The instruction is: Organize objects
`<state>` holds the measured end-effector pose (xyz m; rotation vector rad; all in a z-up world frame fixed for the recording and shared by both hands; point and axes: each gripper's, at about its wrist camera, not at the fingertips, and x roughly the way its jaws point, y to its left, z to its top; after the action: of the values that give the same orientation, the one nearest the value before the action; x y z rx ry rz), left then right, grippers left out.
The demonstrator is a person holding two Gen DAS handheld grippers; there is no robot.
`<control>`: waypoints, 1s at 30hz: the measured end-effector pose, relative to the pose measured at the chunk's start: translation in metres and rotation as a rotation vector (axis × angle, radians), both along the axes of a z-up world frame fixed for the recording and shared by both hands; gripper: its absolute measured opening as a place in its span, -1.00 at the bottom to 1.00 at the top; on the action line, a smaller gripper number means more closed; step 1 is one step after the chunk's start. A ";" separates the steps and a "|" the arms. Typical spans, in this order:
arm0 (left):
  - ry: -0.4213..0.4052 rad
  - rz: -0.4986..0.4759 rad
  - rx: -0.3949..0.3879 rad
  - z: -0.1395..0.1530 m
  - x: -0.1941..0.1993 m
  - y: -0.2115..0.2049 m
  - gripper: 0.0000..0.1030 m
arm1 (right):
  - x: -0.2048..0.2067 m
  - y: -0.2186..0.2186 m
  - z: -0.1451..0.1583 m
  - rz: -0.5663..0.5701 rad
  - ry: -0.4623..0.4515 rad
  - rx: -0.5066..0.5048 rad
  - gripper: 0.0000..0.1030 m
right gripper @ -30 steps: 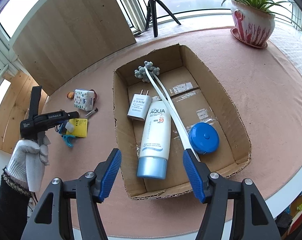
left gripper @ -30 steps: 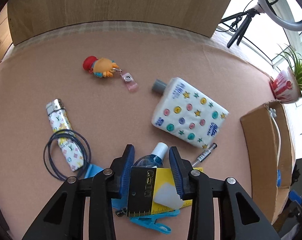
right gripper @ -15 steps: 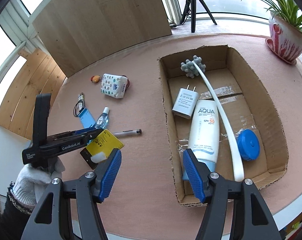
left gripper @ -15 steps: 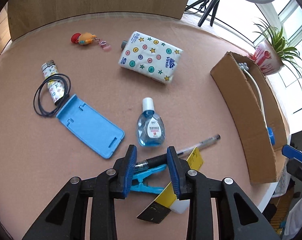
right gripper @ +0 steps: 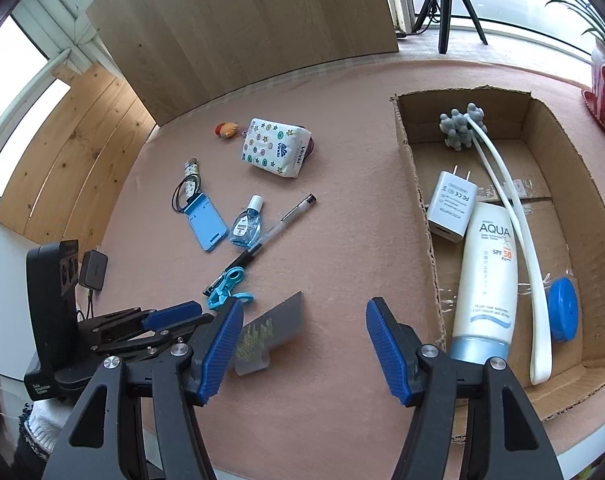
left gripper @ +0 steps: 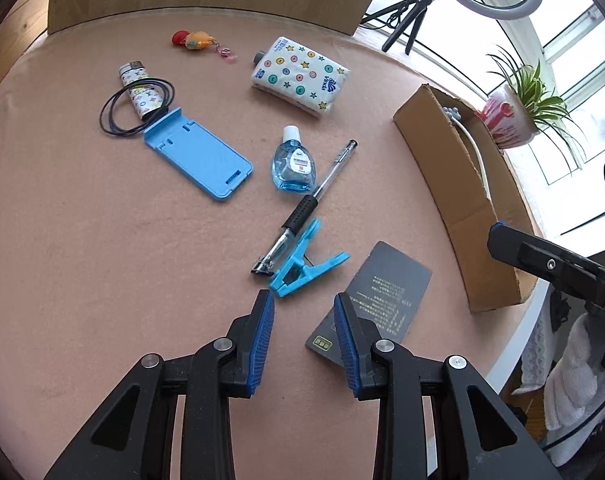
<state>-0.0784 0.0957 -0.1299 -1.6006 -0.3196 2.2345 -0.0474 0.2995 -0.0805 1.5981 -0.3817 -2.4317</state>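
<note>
Left wrist: dark card (left gripper: 376,300) beside right finger of open left tongs (left gripper: 304,306).

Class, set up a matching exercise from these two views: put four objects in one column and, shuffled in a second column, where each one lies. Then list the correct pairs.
Objects
1. sunscreen tube
2. eye-drop bottle
3. lighter
4. dark card

Places
A. under a black cord loop
B. inside the cardboard box
C. on the table nearest the left gripper
D. between the blue phone stand and the pen

Pairs: 1-B, 2-D, 3-A, 4-C
</note>
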 end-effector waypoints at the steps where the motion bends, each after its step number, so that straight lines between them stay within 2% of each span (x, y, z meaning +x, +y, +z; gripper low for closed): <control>1: 0.007 0.007 -0.004 0.001 0.002 -0.003 -0.35 | -0.001 -0.002 0.000 0.002 -0.002 -0.001 0.17; 7: 0.036 0.031 -0.031 0.011 -0.001 -0.022 -0.35 | -0.014 -0.008 -0.009 0.008 -0.032 -0.029 0.17; 12: 0.056 0.022 -0.052 0.015 -0.023 -0.014 -0.35 | -0.030 -0.005 -0.024 -0.021 -0.098 -0.100 0.17; 18: 0.063 0.078 -0.088 0.020 -0.045 -0.024 -0.35 | -0.053 -0.006 -0.032 -0.061 -0.133 -0.165 0.17; 24: 0.026 0.117 -0.113 0.011 -0.062 -0.042 -0.35 | -0.081 -0.042 -0.035 0.008 -0.125 -0.106 0.17; 30: 0.011 0.170 -0.095 0.007 -0.073 -0.060 -0.35 | -0.100 -0.076 -0.051 0.062 -0.147 -0.038 0.17</control>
<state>-0.1515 0.0362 -0.1229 -1.6654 -0.3640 2.4178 -0.1479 0.2240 -0.1316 1.7511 -0.3935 -2.2559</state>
